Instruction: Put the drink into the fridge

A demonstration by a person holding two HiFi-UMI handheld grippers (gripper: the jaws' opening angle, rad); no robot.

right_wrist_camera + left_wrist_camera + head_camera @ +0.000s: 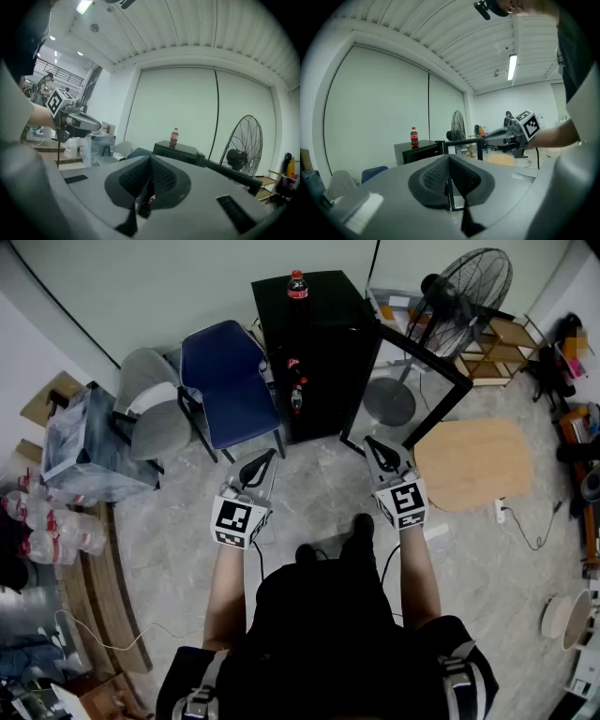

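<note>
A cola bottle [297,284] with a red label stands on top of the black mini fridge [323,310]. The fridge's door [448,373] is swung open to the right, and other bottles [296,382] show inside. My left gripper [268,458] and right gripper [371,443] hover side by side over the floor in front of the fridge, both shut and holding nothing. The left gripper view shows the bottle [414,138] far ahead beyond the shut left gripper [450,161]. From the right gripper [150,161], also shut, the bottle [174,138] is likewise distant.
A blue chair [225,379] and a grey chair [155,418] stand left of the fridge. A standing fan [464,298] and a wooden shelf [499,348] are at the back right. A rounded wooden board [473,463] lies right of my right gripper. Plastic bags and bottles [56,526] crowd the left.
</note>
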